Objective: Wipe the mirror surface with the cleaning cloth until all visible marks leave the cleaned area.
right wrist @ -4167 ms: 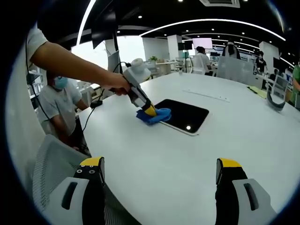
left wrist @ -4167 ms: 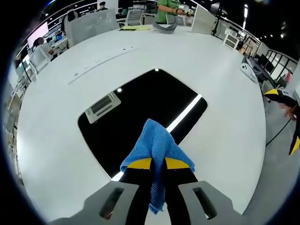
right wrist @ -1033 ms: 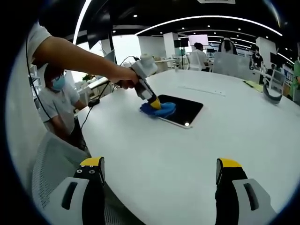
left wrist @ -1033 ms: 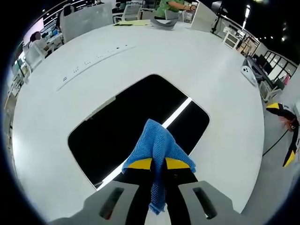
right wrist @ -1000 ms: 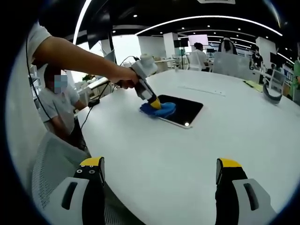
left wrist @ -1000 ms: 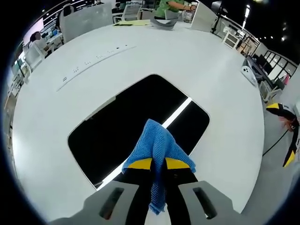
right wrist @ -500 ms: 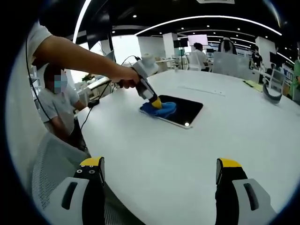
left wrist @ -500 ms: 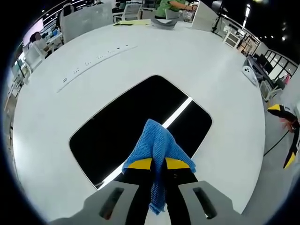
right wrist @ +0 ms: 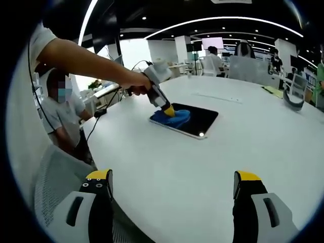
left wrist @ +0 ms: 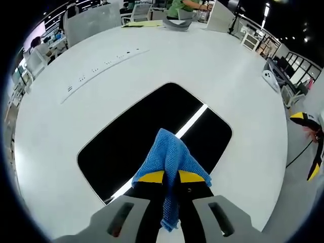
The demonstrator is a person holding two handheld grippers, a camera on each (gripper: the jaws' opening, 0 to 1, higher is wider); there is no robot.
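Already the left gripper (left wrist: 170, 177), clamped on the blue cloth (left wrist: 170, 157), risks sliding off the mirror (left wrist: 152, 136) at six o'clock.

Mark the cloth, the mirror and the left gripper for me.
cleaning cloth (left wrist: 169, 154), left gripper view, middle of the blue weave.
mirror (left wrist: 136, 139), left gripper view, bare dark glass left of the cloth.
left gripper (right wrist: 167, 110), right gripper view, yellow tips pressed into the cloth.

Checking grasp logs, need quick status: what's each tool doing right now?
Left tool: closed on the blue cloth, pressed on the mirror.
Right tool: open, holding nothing, above the white table.
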